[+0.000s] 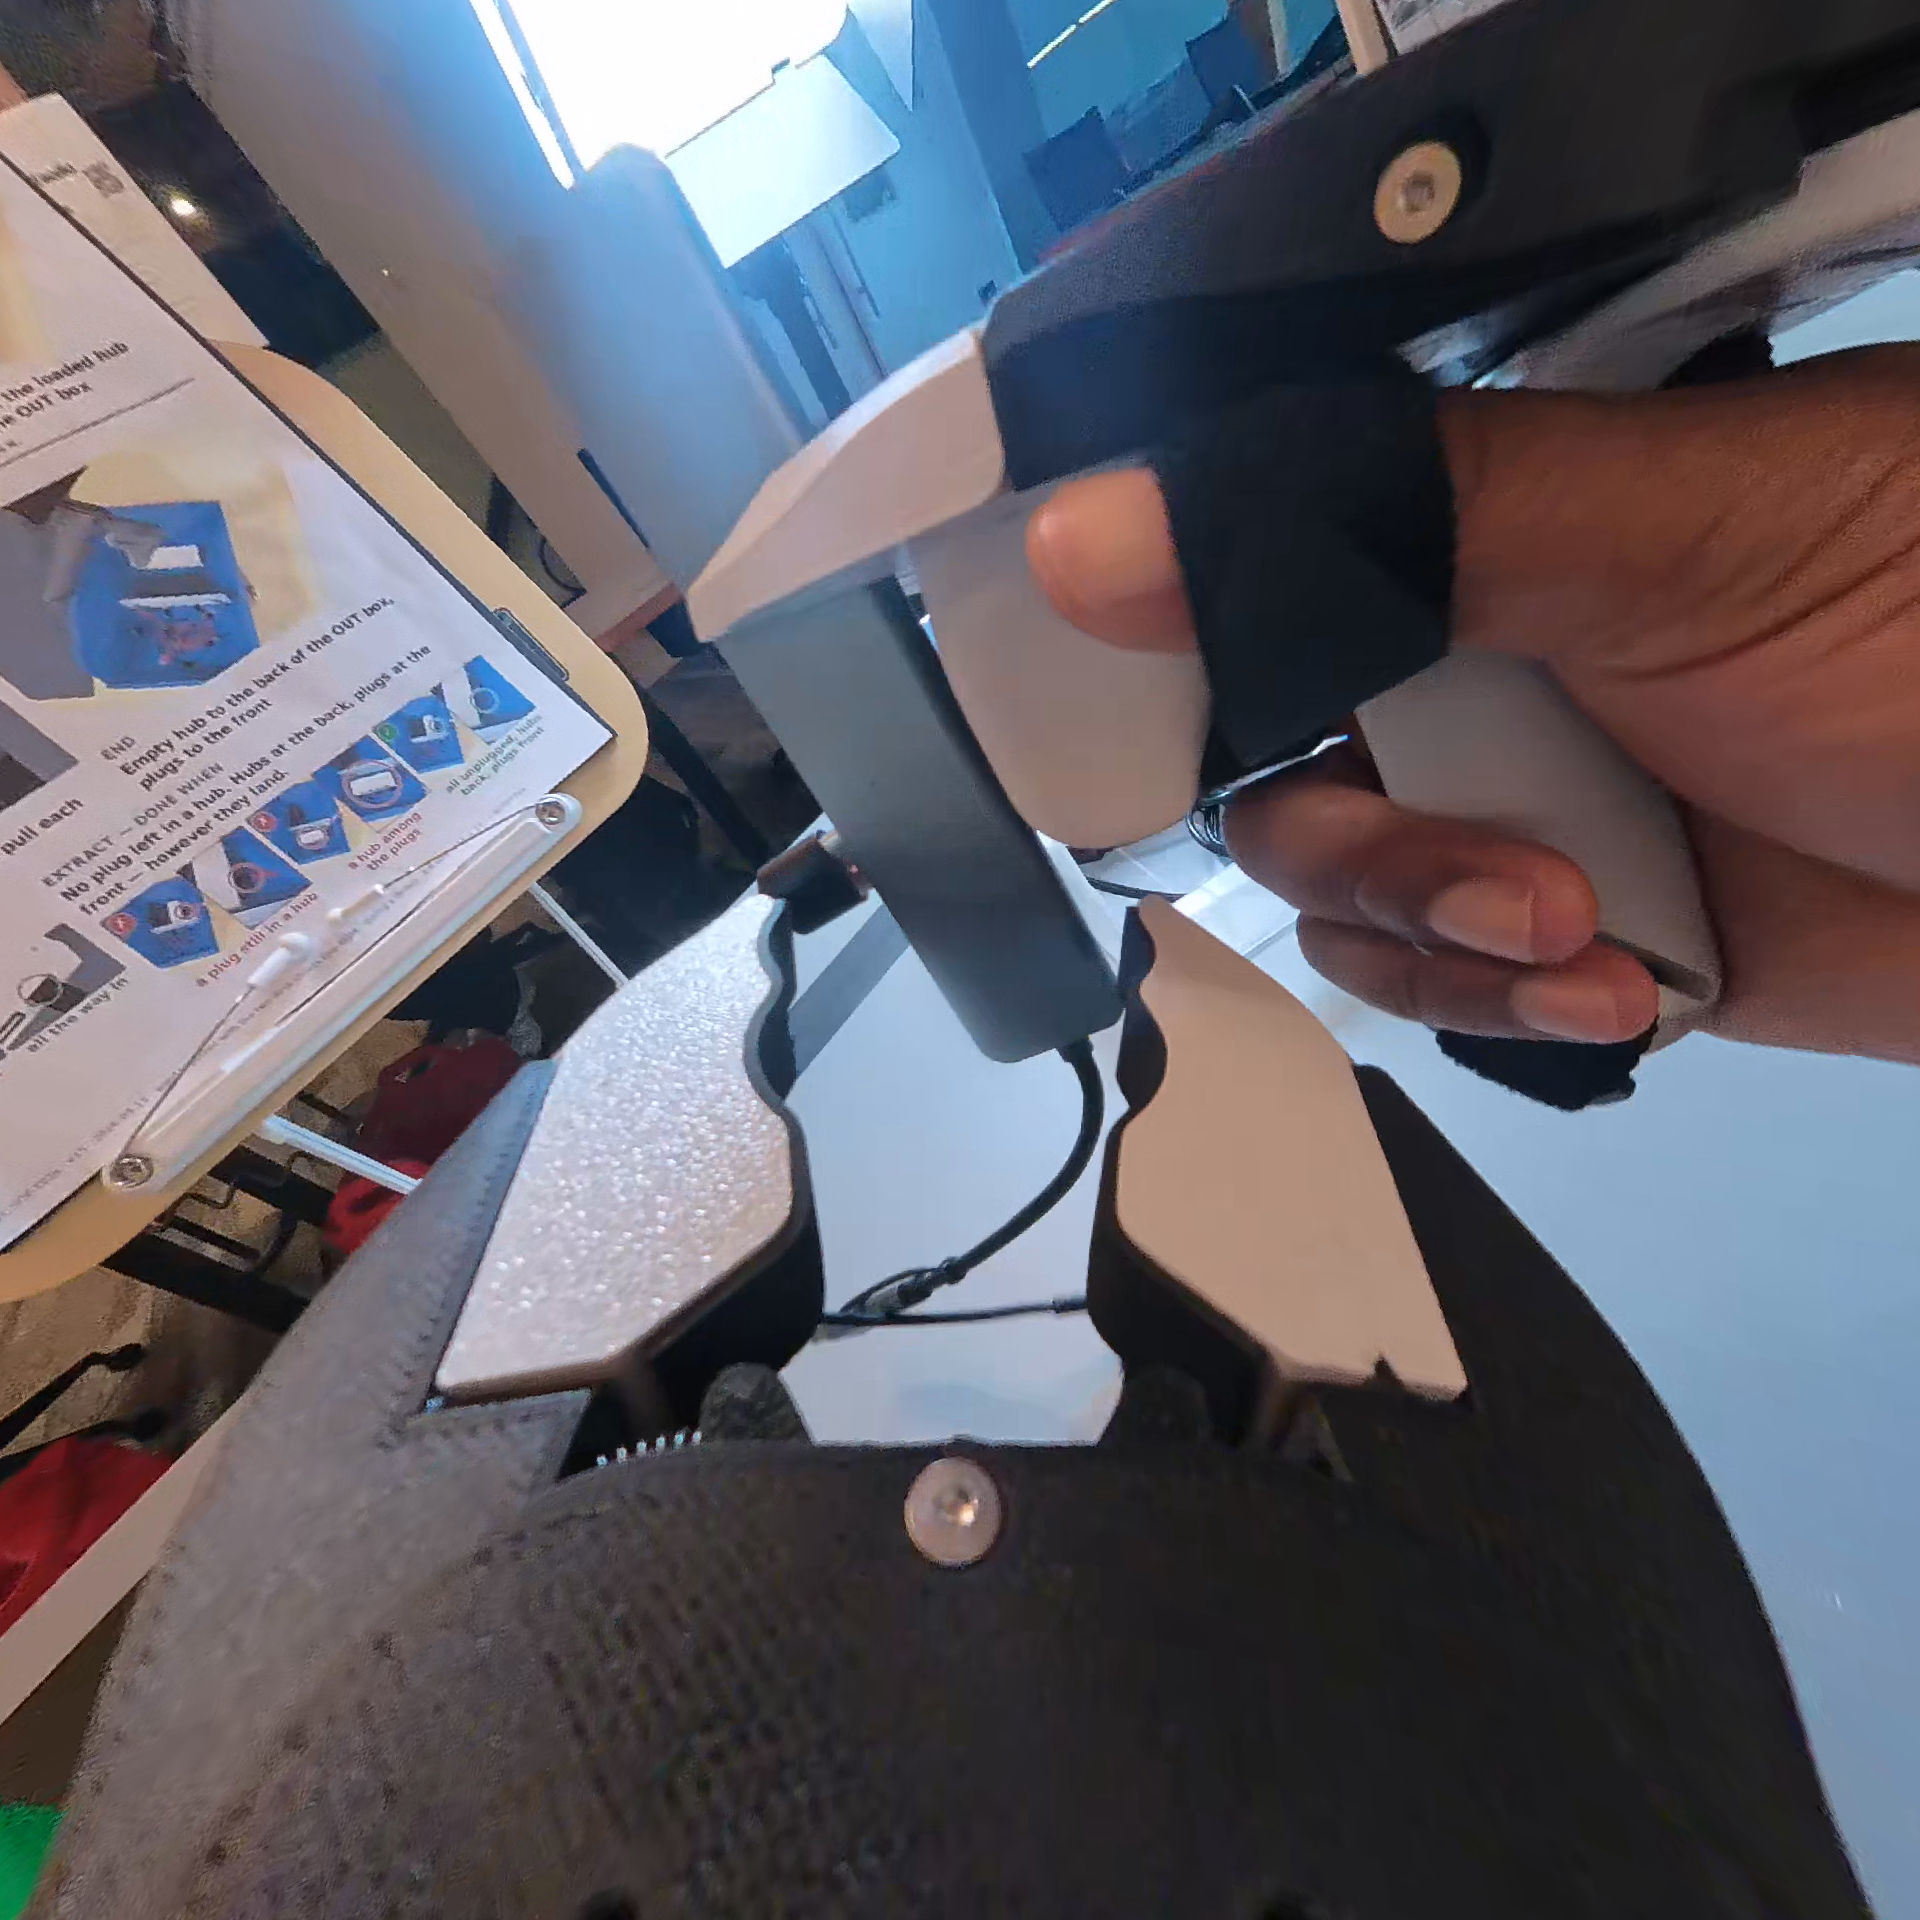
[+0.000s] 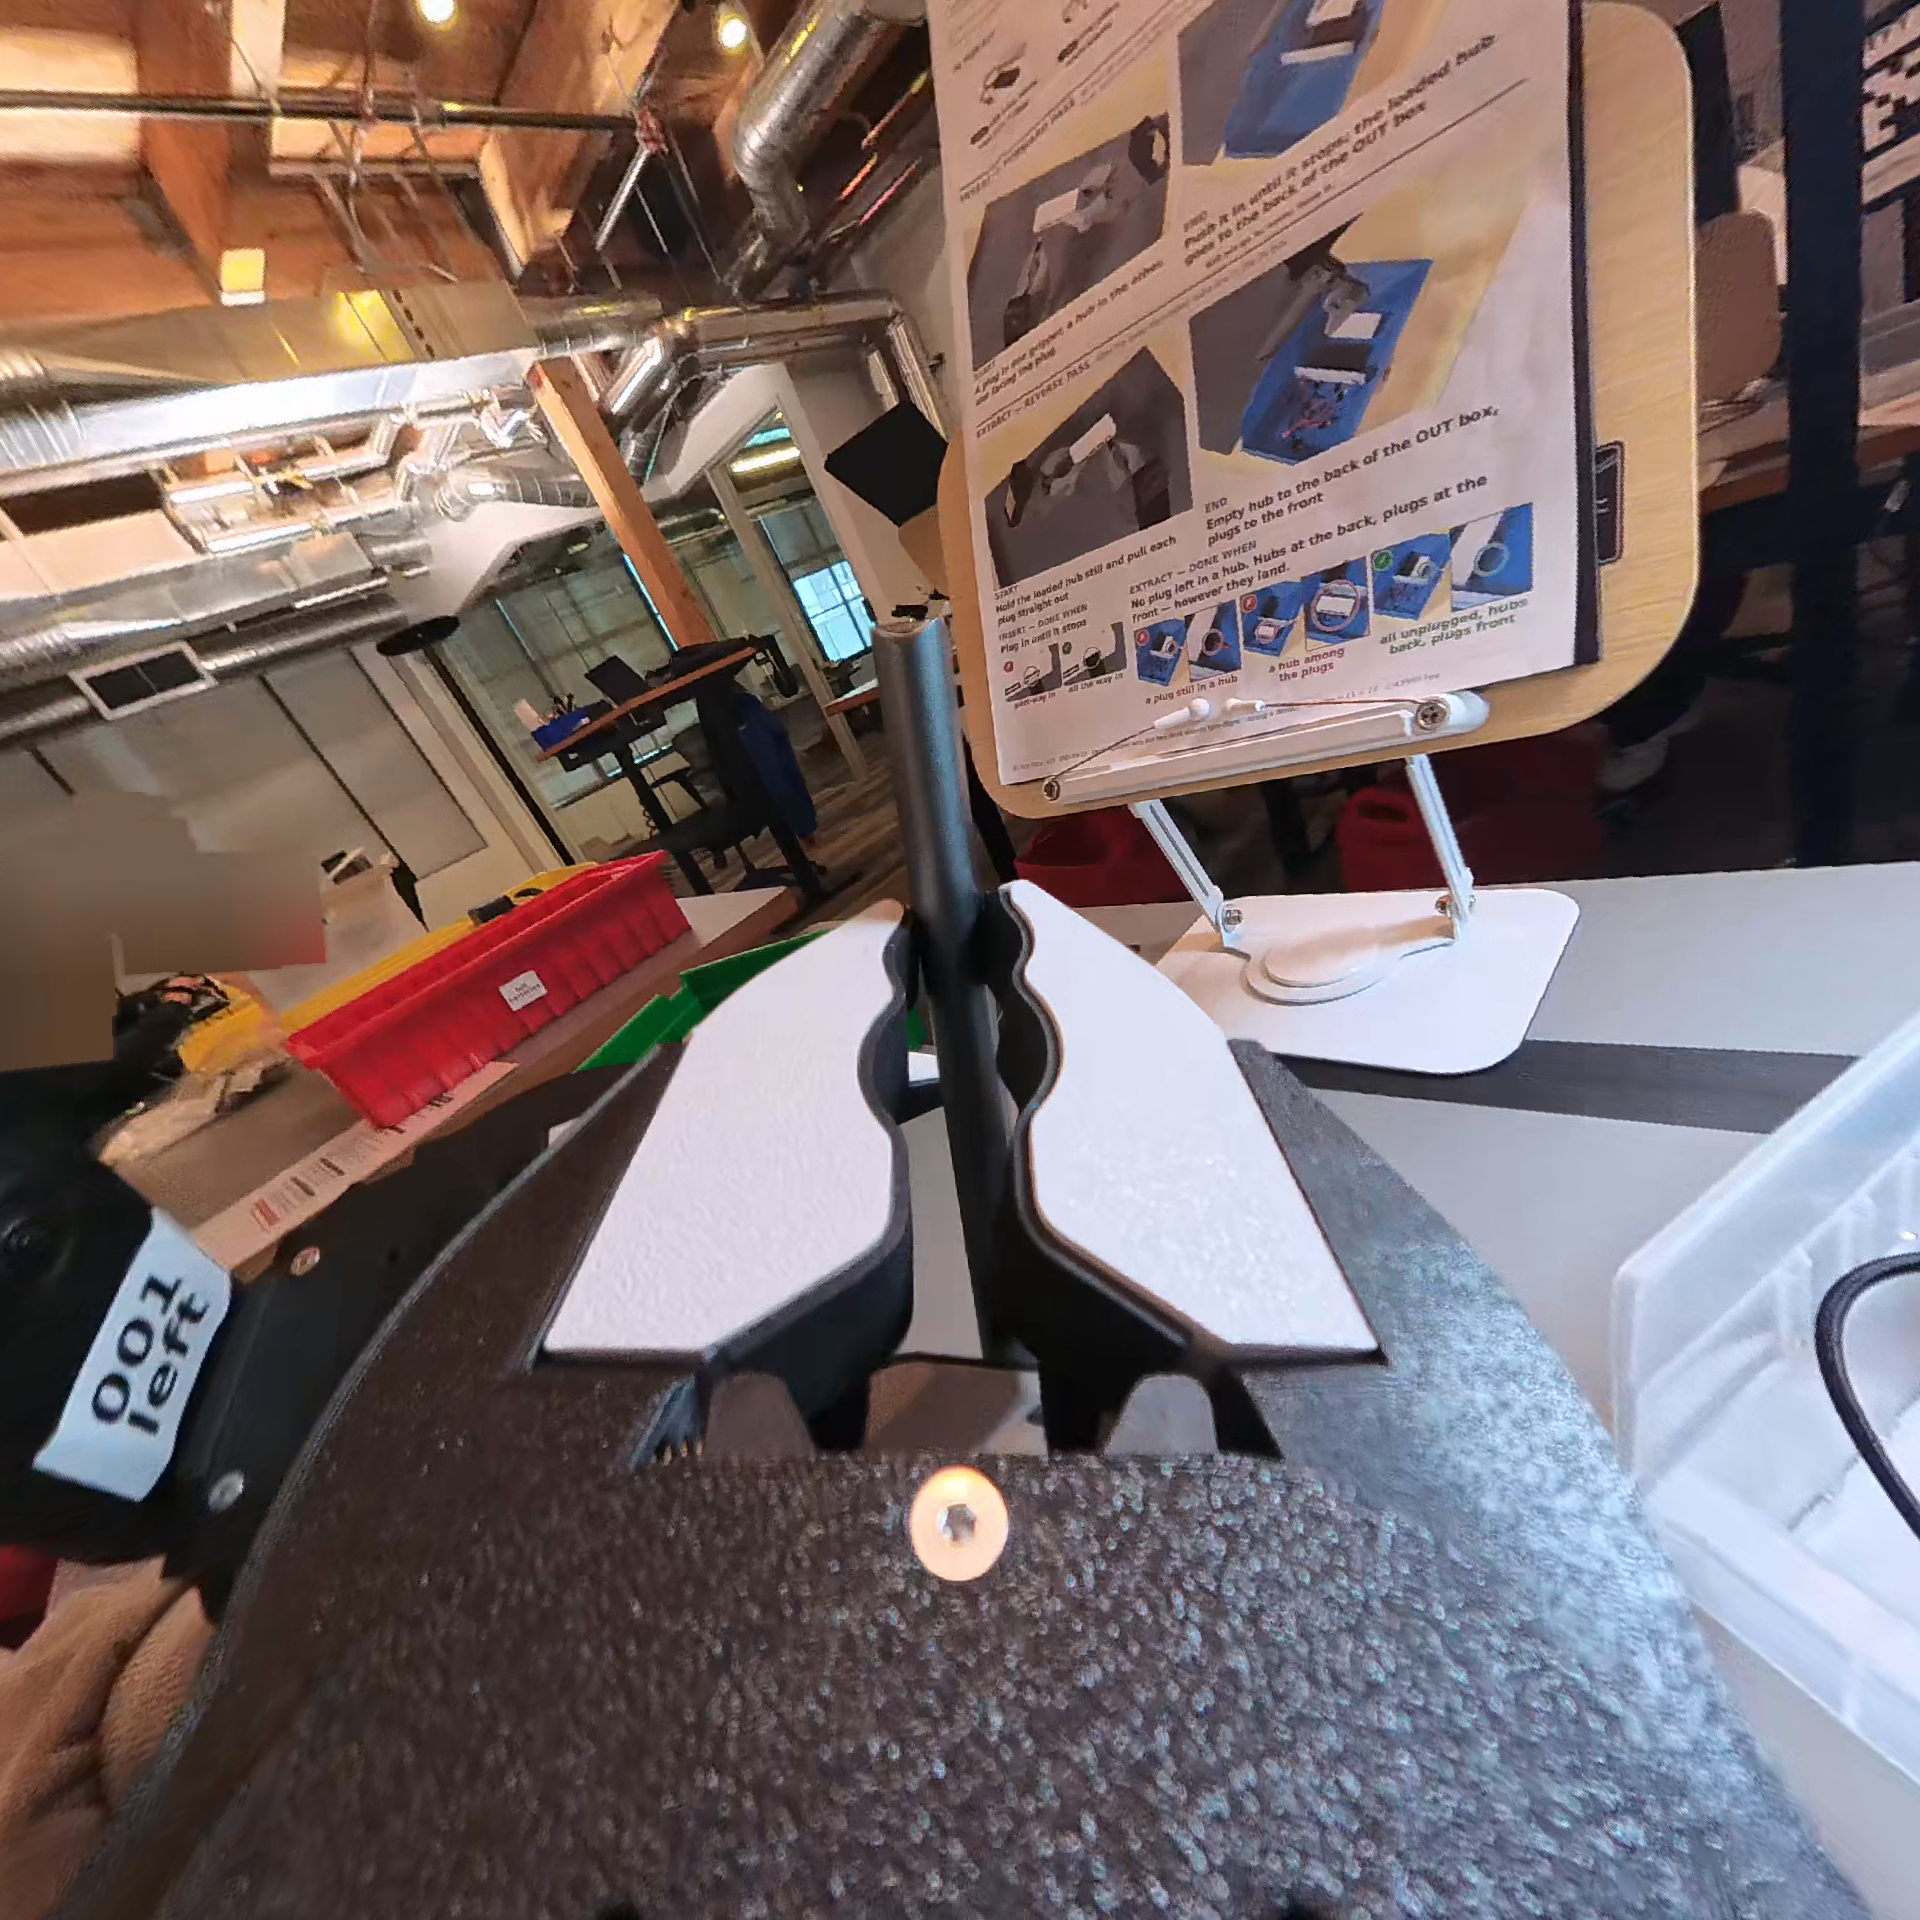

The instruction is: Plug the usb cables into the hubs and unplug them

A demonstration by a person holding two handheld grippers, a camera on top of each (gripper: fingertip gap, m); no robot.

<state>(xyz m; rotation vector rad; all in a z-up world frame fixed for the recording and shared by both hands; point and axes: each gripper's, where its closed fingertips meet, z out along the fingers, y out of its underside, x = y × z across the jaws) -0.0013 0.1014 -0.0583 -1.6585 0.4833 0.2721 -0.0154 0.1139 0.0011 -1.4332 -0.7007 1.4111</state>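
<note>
The right claw (image 2: pixel 961 997) is clamped on the grey hub (image 2: pixel 940 831), holding it upright. The left claw (image 1: pixel 956 977) stands apart, its fingers flanking the hub's lower end above the white bench (image 1: pixel 1662 1299).

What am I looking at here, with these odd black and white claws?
No robot: a person holds two hand-worked grasping tools, each with its own camera looking along its claws. The right tool is clamped on a slim grey hub, seen edge-on. In the left view, that hub and the person's hand appear beyond the open left tool, and the hub's black cable hangs down. On the table stand an instruction sheet on a stand, coloured bins and a clear box.
</note>
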